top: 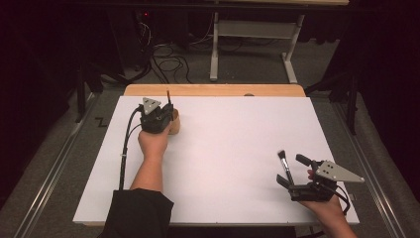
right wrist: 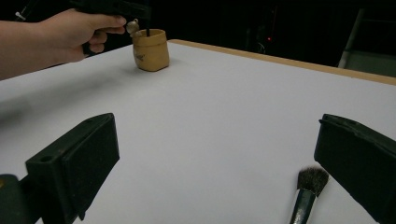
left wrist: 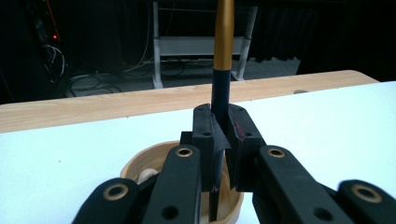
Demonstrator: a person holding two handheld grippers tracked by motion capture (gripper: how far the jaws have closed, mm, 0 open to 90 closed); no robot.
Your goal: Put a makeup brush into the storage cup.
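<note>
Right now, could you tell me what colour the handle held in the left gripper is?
The handle is gold above and dark navy lower down, clearest in the left gripper view.

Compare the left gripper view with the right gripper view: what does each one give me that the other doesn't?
Left gripper view alone: the left gripper shut on a dark handle with a gold ferrule, held upright over the tan cup, lower end inside the rim.

Right gripper view alone: the right gripper open, and a bristle brush lying on the white mat between its jaws, untouched.

Both: the cup, the mat and the wooden table edge.
</note>
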